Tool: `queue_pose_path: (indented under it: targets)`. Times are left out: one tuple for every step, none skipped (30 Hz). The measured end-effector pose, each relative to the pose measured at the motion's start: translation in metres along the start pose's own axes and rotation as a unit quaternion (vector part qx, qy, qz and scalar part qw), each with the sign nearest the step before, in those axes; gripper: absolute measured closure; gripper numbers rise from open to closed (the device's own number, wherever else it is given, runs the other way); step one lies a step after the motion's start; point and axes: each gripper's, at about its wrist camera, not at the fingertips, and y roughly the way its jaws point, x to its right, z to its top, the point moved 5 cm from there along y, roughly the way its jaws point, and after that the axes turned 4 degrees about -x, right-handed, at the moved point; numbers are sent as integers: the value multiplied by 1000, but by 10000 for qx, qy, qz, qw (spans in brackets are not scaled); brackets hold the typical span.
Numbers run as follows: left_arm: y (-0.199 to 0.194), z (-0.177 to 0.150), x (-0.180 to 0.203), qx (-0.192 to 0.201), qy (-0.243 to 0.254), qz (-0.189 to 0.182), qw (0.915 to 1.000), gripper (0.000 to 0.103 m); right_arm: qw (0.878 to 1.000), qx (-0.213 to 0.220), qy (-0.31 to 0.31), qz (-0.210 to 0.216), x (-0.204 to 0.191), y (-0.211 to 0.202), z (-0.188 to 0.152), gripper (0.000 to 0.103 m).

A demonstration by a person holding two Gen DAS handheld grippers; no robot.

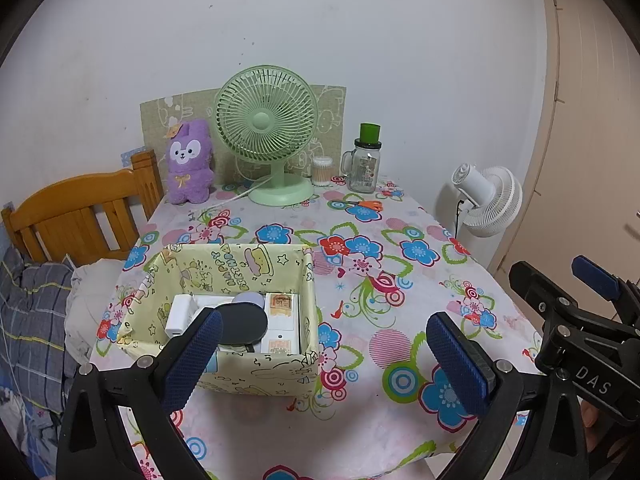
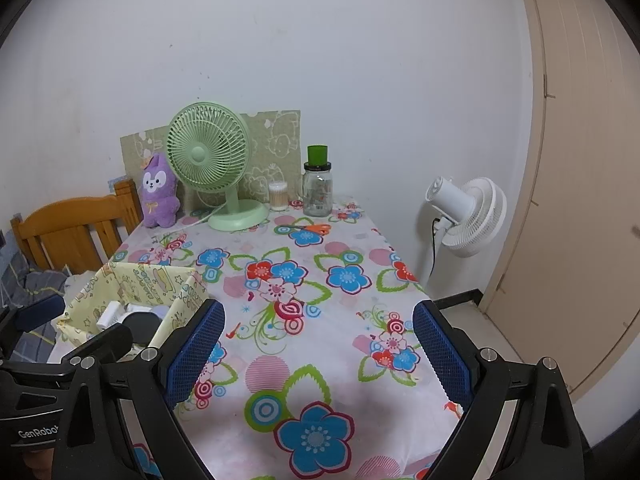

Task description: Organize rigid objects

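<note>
A pale yellow cartoon-print box stands on the flowered tablecloth, near its front left. Inside lie a white charger, a black round object, white cartons and a lilac disc. My left gripper hovers open just in front of the box, nothing between its blue pads. In the right wrist view the box sits at the left and my right gripper hangs open over bare cloth. Orange-handled scissors lie near the far right.
At the back stand a green desk fan, a purple plush toy, a cotton-swab tub and a glass jar with a green lid. A wooden headboard is left, a white floor fan and a door right.
</note>
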Motion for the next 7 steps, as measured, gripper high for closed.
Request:
queue_pose_path:
  targets:
    - [0, 0, 0, -6, -4, 6, 10000, 0, 10000, 1, 3, 6, 0, 0, 0, 6]
    - [1, 0, 0, -12, -2, 12, 10000, 0, 10000, -5, 1, 10, 0, 0, 0, 6]
    - [1, 0, 0, -19, -1, 23, 10000, 0, 10000, -11, 5, 13, 0, 0, 0, 6]
    - [1, 0, 0, -24, -2, 31, 10000, 0, 10000, -26, 10, 18, 0, 1, -1, 6]
    - [1, 0, 0, -30, -5, 37, 10000, 0, 10000, -42, 14, 21, 0, 2, -1, 6]
    - [0, 0, 0, -28, -20, 49, 10000, 0, 10000, -46, 11, 24, 0, 1, -1, 6]
    - [0, 0, 0, -14, -22, 57, 10000, 0, 10000, -32, 0, 33, -1, 1, -1, 6]
